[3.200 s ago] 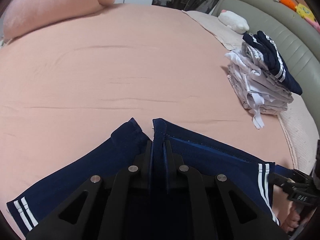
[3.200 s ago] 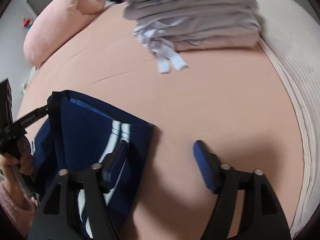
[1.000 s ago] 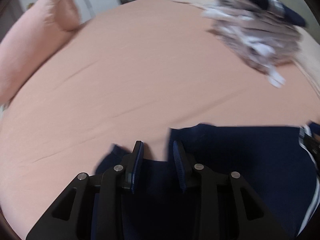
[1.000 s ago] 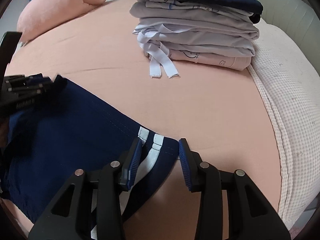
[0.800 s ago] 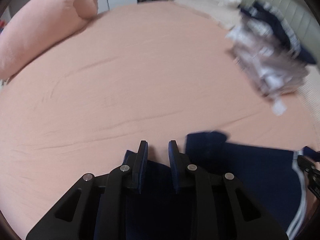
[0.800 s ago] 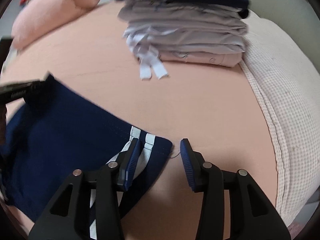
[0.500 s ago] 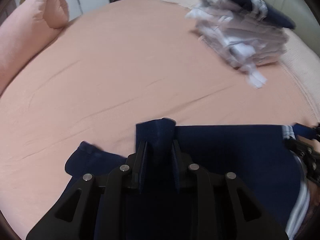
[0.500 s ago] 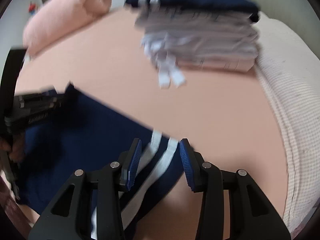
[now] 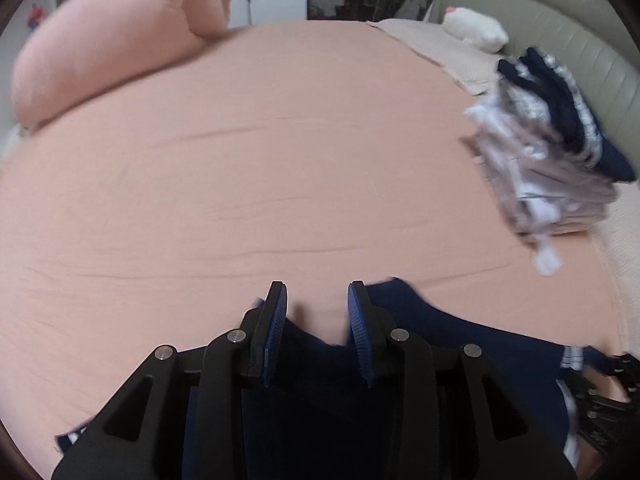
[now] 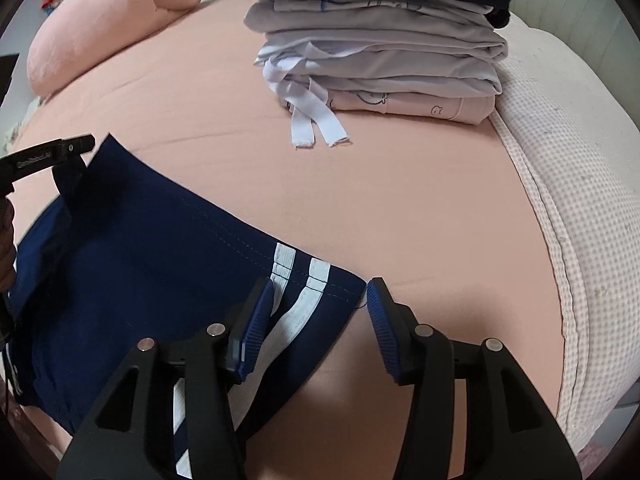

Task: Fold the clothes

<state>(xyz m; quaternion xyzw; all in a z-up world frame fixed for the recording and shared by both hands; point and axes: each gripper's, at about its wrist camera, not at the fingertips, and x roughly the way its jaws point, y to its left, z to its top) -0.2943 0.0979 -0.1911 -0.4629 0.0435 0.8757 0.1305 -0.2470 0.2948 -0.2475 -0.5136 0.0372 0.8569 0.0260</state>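
Left wrist view: the left gripper point(image 9: 317, 300) points down at the near edge of a bed covered with a peach-pink fitted sheet point(image 9: 280, 160). Its jaws are opening; the blue ribbed pads point(image 9: 357, 320) stand apart, and only the dark cloth below shows in the gap, with no pad pressing on it. The navy blue shorts with white side stripes point(image 9: 460, 340) lie flat on the sheet beneath and to the right of the gripper. At the far right edge, part of the right gripper point(image 9: 612, 396) is visible beside the striped hem. A blurred stack of folded white and navy clothes point(image 9: 552, 160) sits at the right, far from the shorts. A rolled pink quilt point(image 9: 112, 48) lies at the far left, and a grey padded headboard point(image 9: 560, 28) runs along the far right.

Right wrist view: the right gripper point(image 10: 320, 300) points down over the near right corner of the navy shorts point(image 10: 140, 260). Its jaws are opening; the striped hem lies between the pads, just beside the left pad and clear of the right one. The left gripper point(image 10: 60, 152) hangs at the far left corner of the shorts; its fingers cannot be judged here. The folded stack point(image 10: 376, 40) rests on the far part of the sheet point(image 10: 400, 200), well apart from the shorts, with two white ties hanging toward the near side. A pale checked mattress pad point(image 10: 580, 200) borders the sheet at the right.
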